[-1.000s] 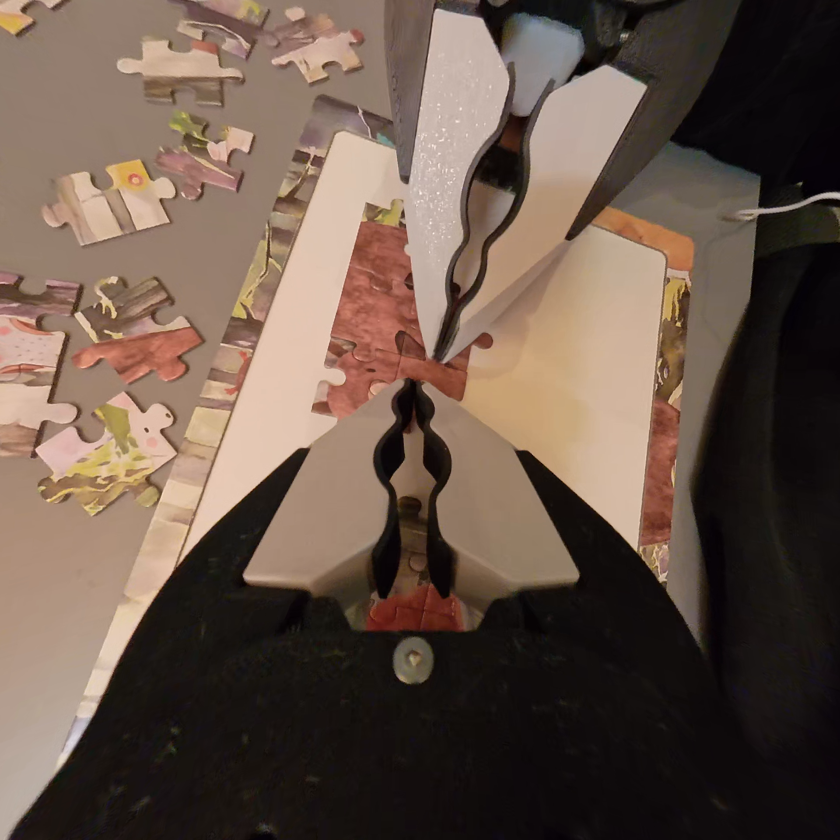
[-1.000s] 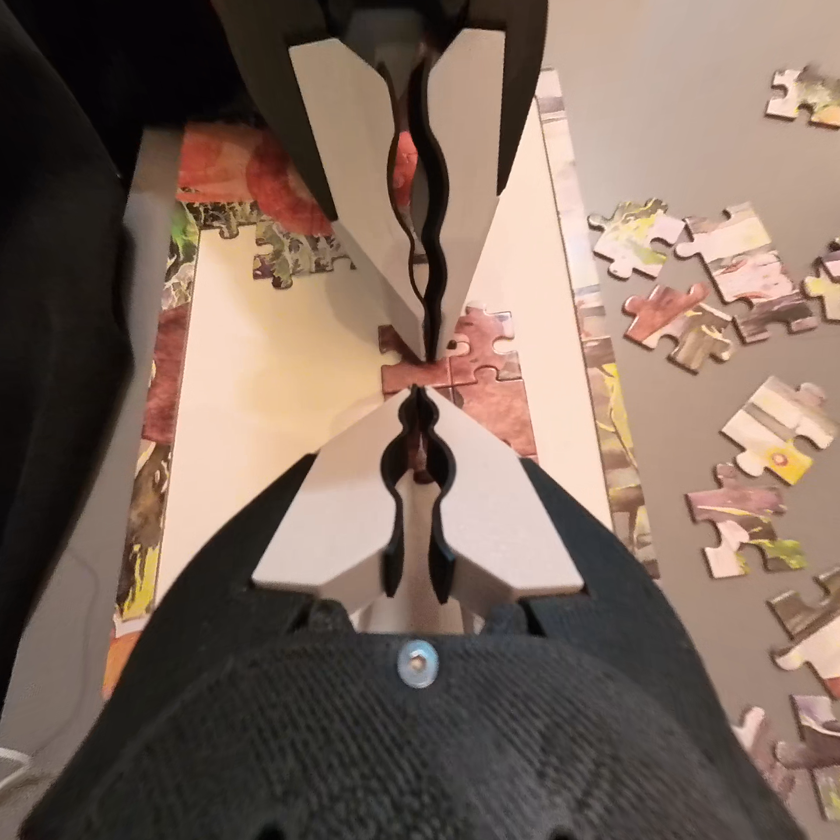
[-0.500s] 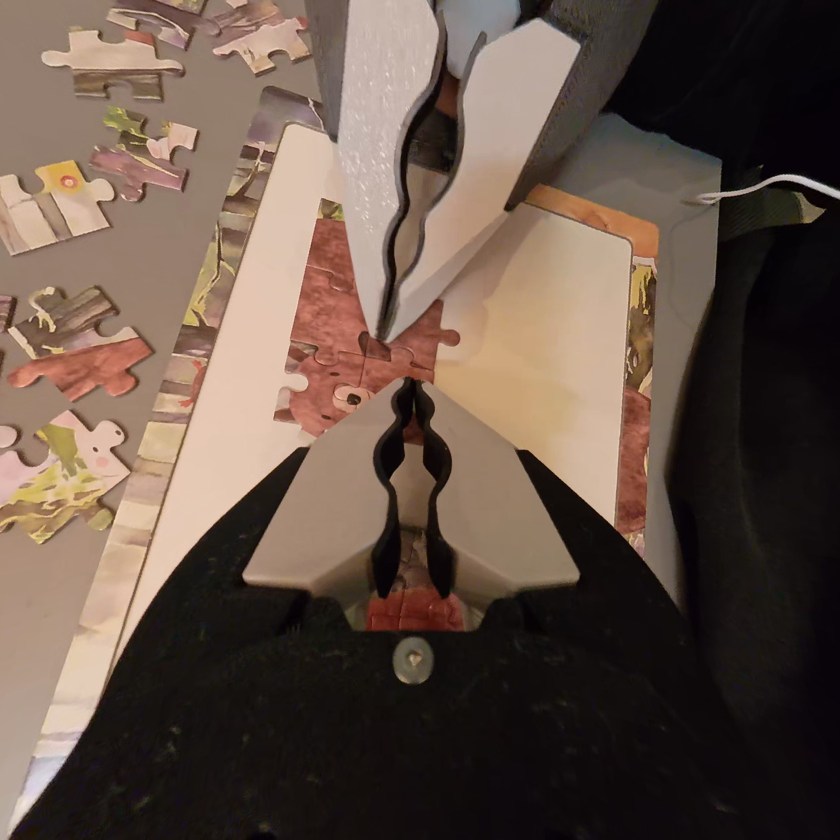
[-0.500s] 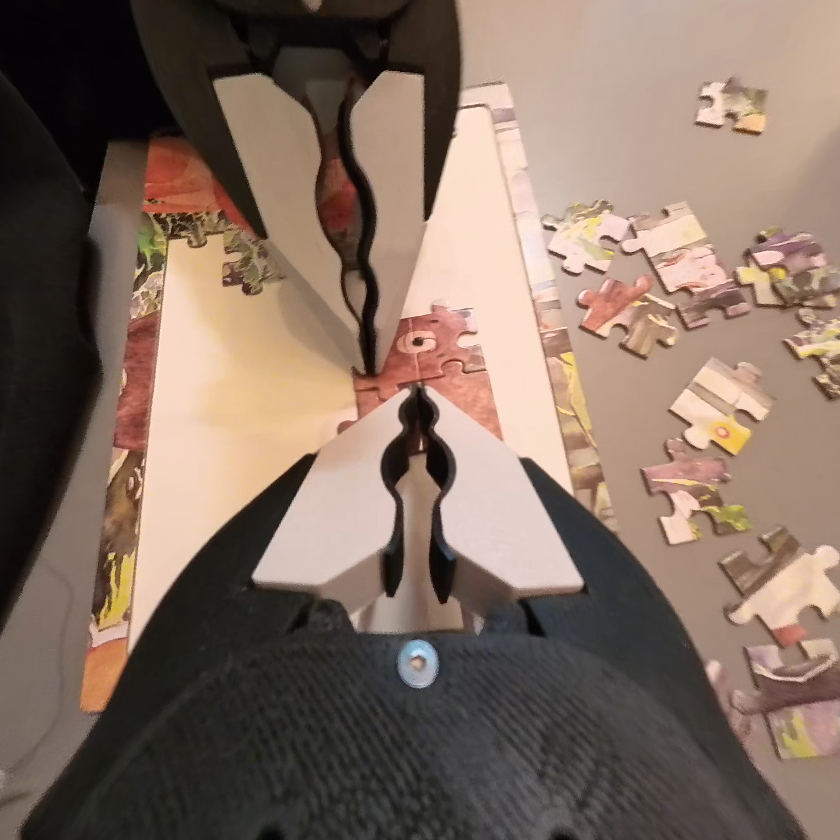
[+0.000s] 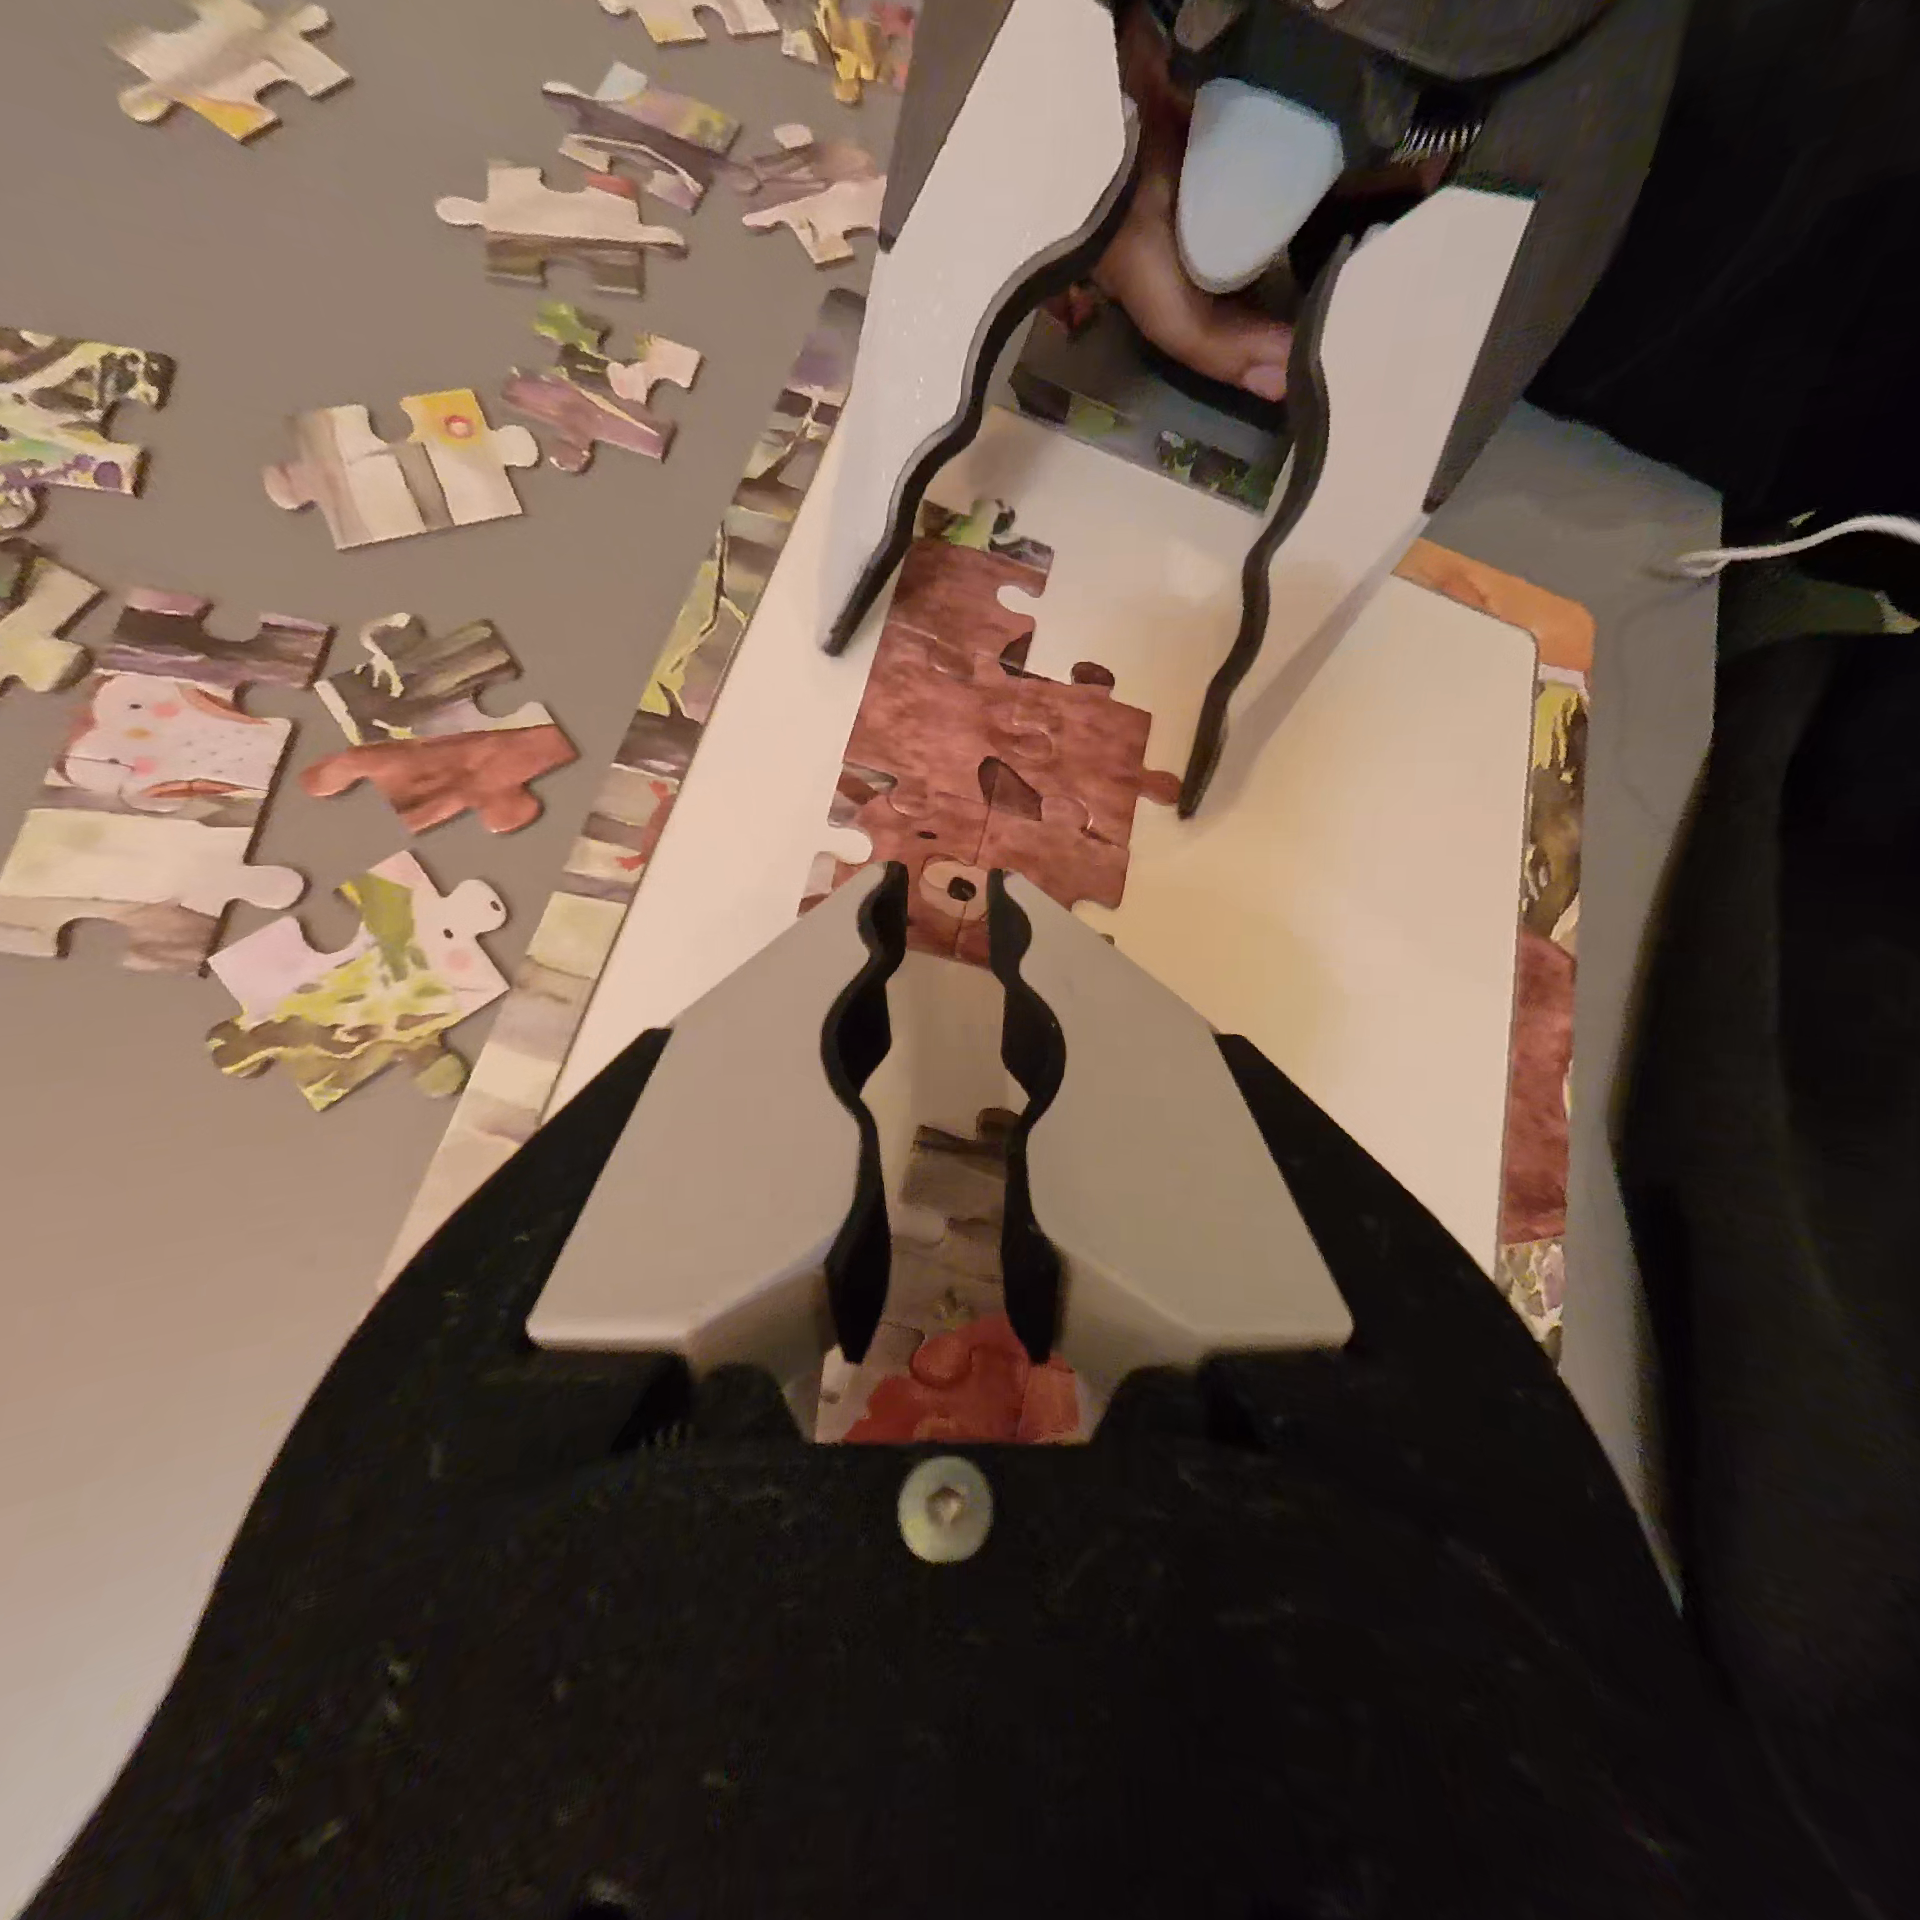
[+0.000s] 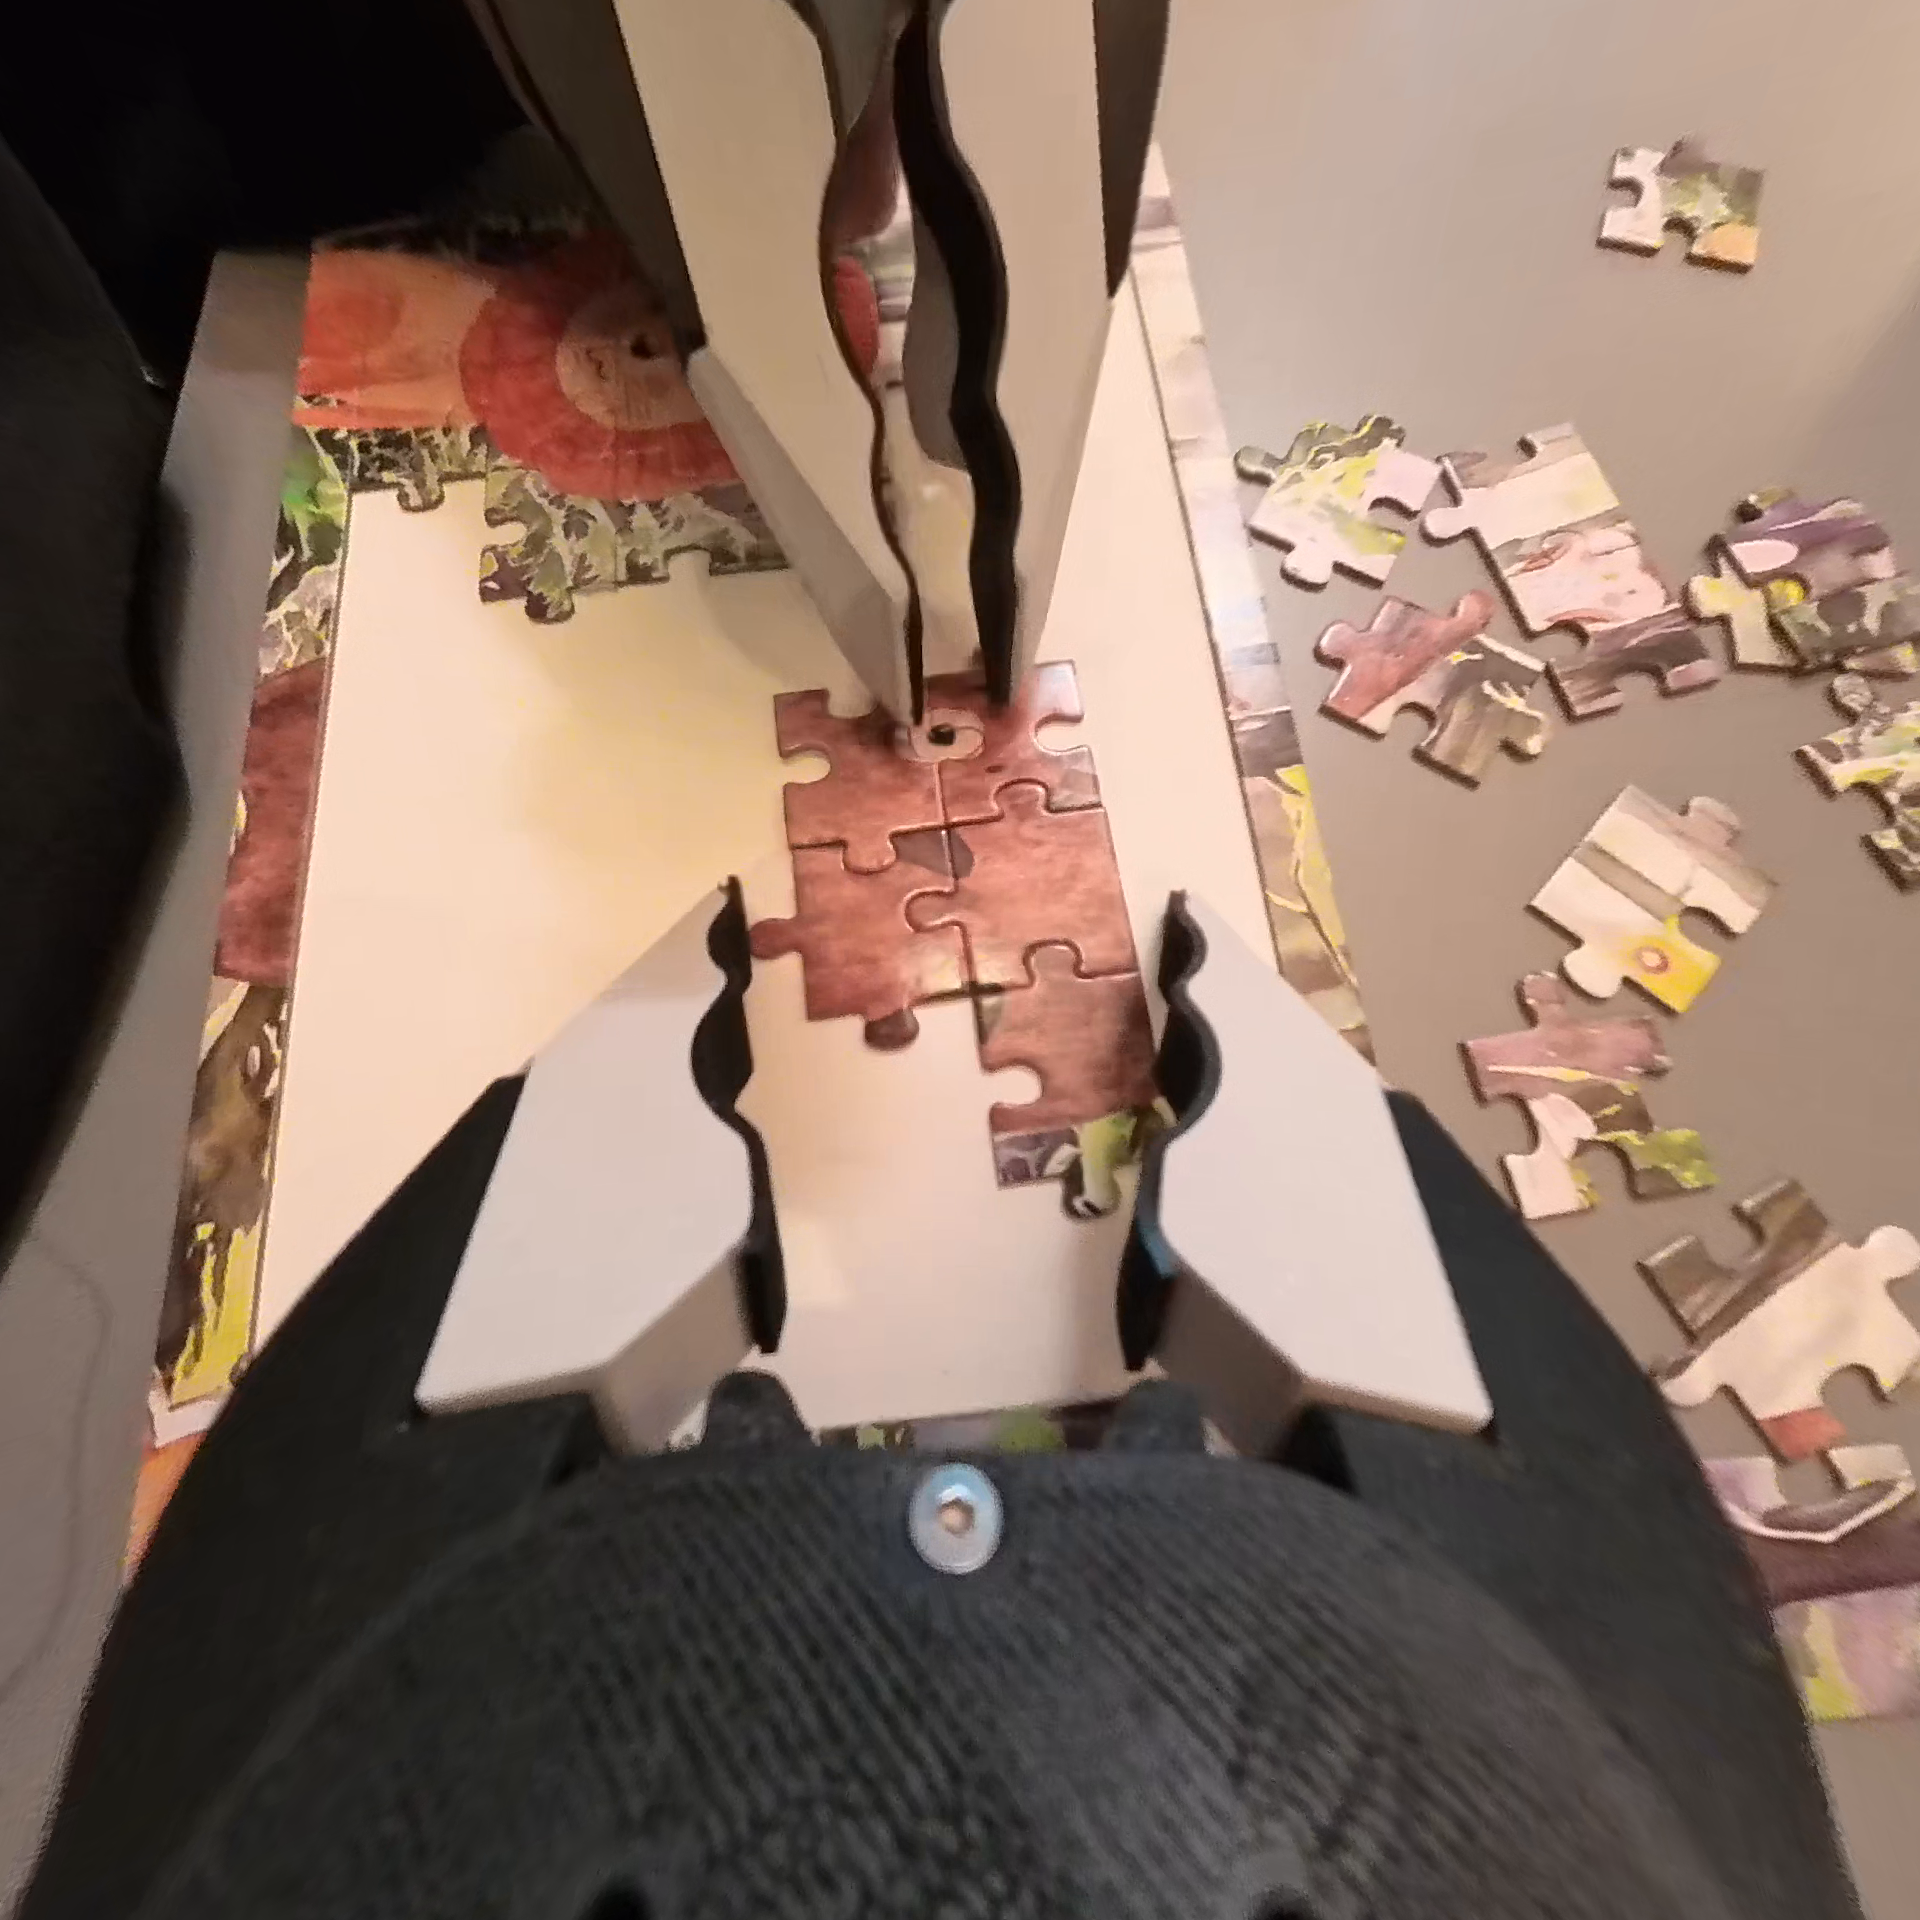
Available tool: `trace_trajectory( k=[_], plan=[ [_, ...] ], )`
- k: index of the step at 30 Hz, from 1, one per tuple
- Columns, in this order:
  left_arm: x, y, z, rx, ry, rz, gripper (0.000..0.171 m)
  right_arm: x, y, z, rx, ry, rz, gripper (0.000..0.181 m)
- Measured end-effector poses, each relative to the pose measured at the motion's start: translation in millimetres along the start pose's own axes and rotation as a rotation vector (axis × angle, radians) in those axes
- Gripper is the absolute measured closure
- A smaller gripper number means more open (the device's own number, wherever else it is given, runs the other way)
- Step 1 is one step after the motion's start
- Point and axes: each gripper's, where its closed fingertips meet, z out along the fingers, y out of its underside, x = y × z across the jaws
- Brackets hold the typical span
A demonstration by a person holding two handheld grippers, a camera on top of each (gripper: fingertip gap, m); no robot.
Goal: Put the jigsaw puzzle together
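Now we have spread both claws, right claw (image 6: 951, 914) wide, left claw (image 5: 940, 878) slightly, releasing the brown cluster (image 6: 956, 883): pieces seated.

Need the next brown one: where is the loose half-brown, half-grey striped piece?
In the left wrist view, the brown-and-grey piece lies on the grey table, left of the puzzle board, beside a pale pink-cheeked piece.
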Motion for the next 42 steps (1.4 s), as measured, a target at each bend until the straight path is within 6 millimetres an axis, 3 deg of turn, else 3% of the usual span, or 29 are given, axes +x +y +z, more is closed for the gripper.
trace_trajectory(
  k=[4,7,16,22,23,25,36,40,42],
  plan=[
    [0.6,1.9,3.6,-0.015,-0.011,0.018,0.157,-0.6,1.7,1.2,-0.021,0.019,-0.034,0.102],
    [-2.1,-2.0,0.7,0.013,-0.012,0.0,0.157,-1.6,1.3,-0.6,-0.027,0.016,-0.037,0.12],
    [-19.1,-21.6,-15.9,0.168,-0.052,-0.084,0.152,-1.0,-3.1,-4.5,-0.004,0.015,-0.029,0.121],
    [-33.4,-31.1,-26.6,0.292,-0.01,-0.292,0.119,4.1,-15.5,-14.9,0.058,0.065,-0.06,0.121],
    [-34.3,-30.8,-27.0,0.301,0.016,-0.332,0.116,3.5,-17.6,-16.8,0.07,0.064,-0.065,0.132],
    [-31.5,-29.9,-26.2,0.304,0.079,-0.387,0.111,2.1,-22.8,-20.5,0.099,0.064,-0.076,0.136],
    [-23.6,-14.9,-7.2,0.144,-0.008,-0.262,0.12,9.5,-6.1,-8.5,0.003,0.078,0.0,0.111],
    [-19.6,-18.0,-7.2,0.143,-0.027,-0.221,0.126,8.8,-8.1,-4.7,0.005,0.083,0.005,0.114],
    [-15.6,-20.0,-7.0,0.133,-0.038,-0.184,0.139,8.5,-11.0,-4.1,0.016,0.087,0.005,0.118]
  ],
)
